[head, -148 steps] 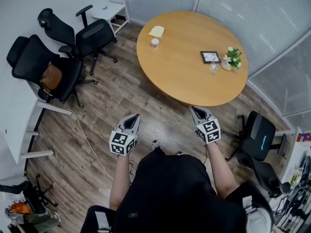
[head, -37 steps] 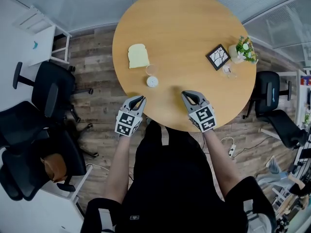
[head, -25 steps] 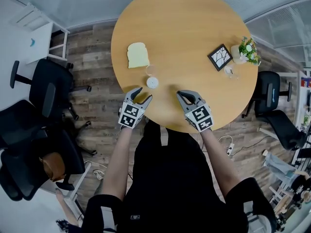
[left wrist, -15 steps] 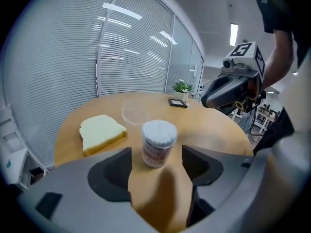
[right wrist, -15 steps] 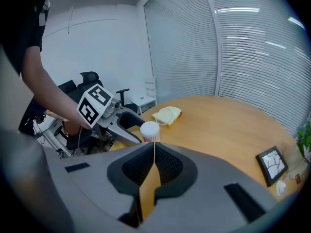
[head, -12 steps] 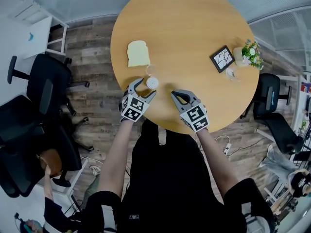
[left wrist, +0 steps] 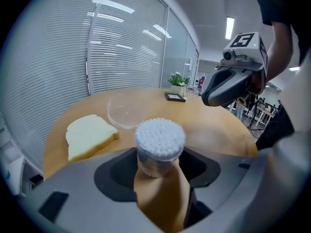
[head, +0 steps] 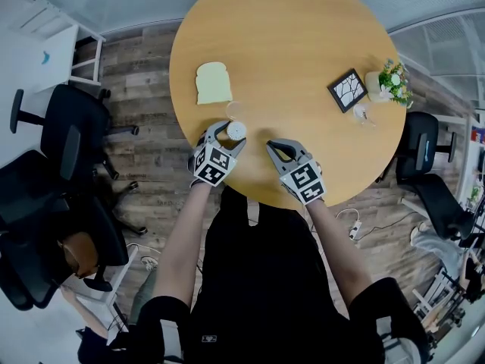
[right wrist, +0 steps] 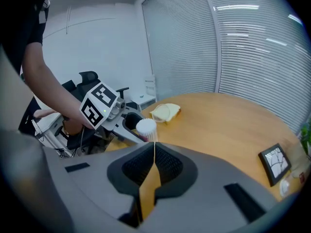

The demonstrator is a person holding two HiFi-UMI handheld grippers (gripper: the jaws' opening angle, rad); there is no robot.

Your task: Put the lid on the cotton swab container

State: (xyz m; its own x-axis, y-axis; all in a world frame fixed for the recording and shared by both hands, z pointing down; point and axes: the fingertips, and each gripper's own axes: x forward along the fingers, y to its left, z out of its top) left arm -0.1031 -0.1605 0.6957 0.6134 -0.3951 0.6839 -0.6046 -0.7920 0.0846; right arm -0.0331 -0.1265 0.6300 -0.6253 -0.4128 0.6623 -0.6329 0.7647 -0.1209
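The cotton swab container [head: 237, 130] is a small clear tub packed with white swabs, standing upright near the round table's front edge. My left gripper [head: 229, 132] has it between its jaws. In the left gripper view the jaws have just been closing, and their inner faces meet the sides of the container [left wrist: 159, 149]. The clear round lid [head: 233, 111] lies flat on the table just beyond it, also visible as the lid [left wrist: 127, 111]. My right gripper [head: 271, 145] hovers to the right, shut and empty, with its jaws meeting in a thin line [right wrist: 154, 148].
A pale yellow bread-shaped slice [head: 213, 82] lies left of the lid. A framed picture [head: 348, 89], a small potted plant [head: 388, 80] and a small glass [head: 358, 112] stand at the table's [head: 303, 36] right side. Black office chairs [head: 53, 173] stand on the floor at left.
My left gripper has moved forward and closed in round the container, which earlier stood free ahead of it. The right gripper has barely shifted.
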